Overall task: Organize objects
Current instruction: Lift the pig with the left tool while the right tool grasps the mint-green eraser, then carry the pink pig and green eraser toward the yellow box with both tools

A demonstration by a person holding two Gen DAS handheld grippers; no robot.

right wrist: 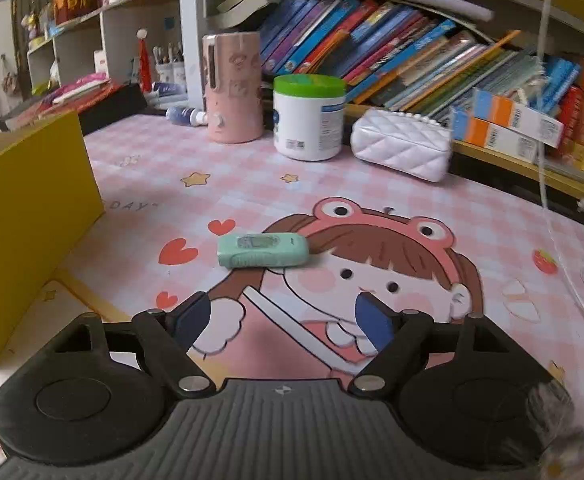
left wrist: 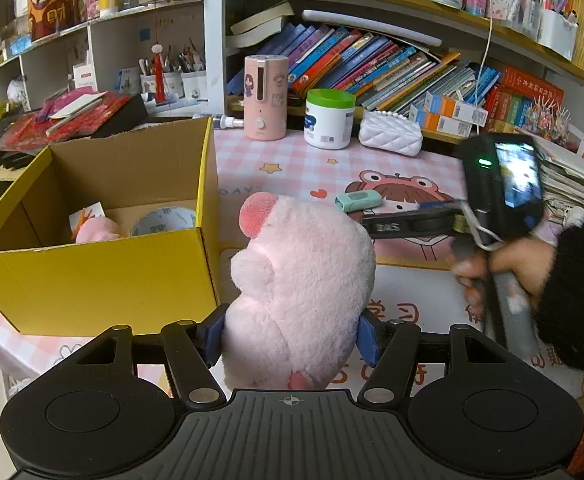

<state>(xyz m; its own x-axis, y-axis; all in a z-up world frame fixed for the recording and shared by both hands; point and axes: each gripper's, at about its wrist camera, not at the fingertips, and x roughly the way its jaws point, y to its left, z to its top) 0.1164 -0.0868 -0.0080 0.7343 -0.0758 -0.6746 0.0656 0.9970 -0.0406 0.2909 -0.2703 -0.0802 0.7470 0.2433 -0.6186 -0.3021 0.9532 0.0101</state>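
one mint case (right wrist: 262,250) lies flat, long axis left-right, before the right claw (right wrist: 284,320).

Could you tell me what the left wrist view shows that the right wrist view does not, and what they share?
Only the left wrist view shows the pink plush toy clamped in the left tool, the inside of the yellow box, and the right hand. Only the right wrist view shows the right tool, open and empty. Both show the mint green case, the green-lidded jar and the white quilted bag.
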